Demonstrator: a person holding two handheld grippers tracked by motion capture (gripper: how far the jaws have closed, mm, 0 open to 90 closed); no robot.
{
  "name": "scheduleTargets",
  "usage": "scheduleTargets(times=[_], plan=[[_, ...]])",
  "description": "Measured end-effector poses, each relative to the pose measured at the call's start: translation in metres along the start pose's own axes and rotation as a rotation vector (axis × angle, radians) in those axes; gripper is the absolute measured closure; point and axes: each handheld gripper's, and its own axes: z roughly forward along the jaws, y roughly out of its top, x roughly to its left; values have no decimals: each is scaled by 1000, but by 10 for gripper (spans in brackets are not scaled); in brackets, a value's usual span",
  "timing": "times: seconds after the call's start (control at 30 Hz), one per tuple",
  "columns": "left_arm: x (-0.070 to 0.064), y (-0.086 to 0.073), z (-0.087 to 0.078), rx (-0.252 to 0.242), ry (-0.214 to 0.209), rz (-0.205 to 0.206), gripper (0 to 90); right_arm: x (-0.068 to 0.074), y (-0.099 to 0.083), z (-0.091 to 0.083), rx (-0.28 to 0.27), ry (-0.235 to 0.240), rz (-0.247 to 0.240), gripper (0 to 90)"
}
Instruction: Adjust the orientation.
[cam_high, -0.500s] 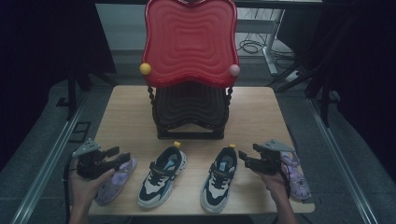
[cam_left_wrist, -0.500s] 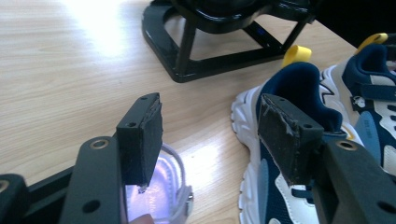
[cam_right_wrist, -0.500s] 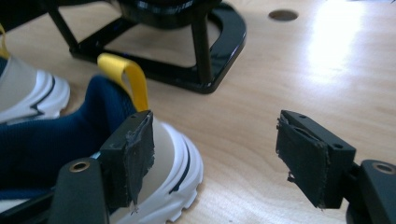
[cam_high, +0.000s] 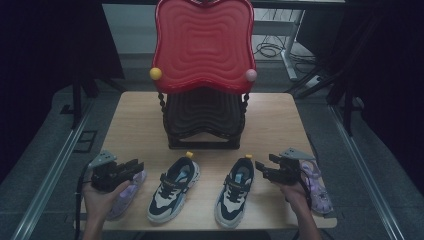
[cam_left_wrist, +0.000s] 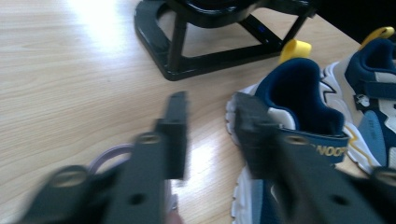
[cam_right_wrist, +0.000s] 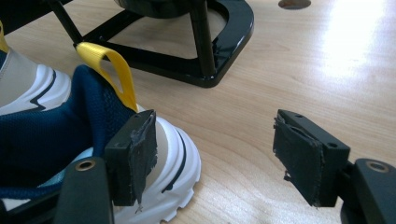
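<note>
Two sneakers (cam_high: 200, 192) lie between two sandals (cam_high: 122, 195), before the rack (cam_high: 202, 117).

We are in a lab or recording studio, not a home. The wooden desk (cam_high: 135, 125) stands alone on grey floor, ringed by black curtains (cam_high: 45, 45) from 9 to 3 o'clock. Metal rails (cam_high: 50, 170) run along the floor at both sides, loose cables (cam_high: 270, 50) lie at 1 o'clock, and dark stand legs (cam_high: 345, 95) rise at 2 o'clock.
</note>
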Motion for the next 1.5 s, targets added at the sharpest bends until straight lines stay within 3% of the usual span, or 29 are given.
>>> scheduleTargets(times=[0.13, 0.23, 0.37, 0.5, 0.63, 0.73, 0.9, 1.1, 1.5], plan=[[-7, 2, -3, 3, 2, 4, 899, -2, -2, -3, 3, 2, 16, 317], [-11, 6, -4, 25, 12, -7, 900, -2, -2, -5, -3, 16, 5, 320], [-26, 15, -15, 64, 36, 21, 900, -6, -2, -10, -31, 18, 20, 328], [-28, 13, -22, 73, 40, 24, 900, -8, -2, -8, -22, 23, 23, 328], [-20, -3, -30, 97, 49, 4, 900, -4, 1, -7, -21, 19, 6, 329], [-10, -25, -39, 118, 61, -32, 900, 2, 4, -1, -8, 17, -9, 329], [-2, -48, -51, 119, 69, -70, 900, 12, 4, 3, 4, -8, -34, 346], [-3, -60, -65, 105, 77, -79, 900, 14, 6, -4, -14, -14, -43, 342], [-5, -81, -66, 134, 81, -111, 900, 11, 6, -8, -28, -17, -34, 338]])
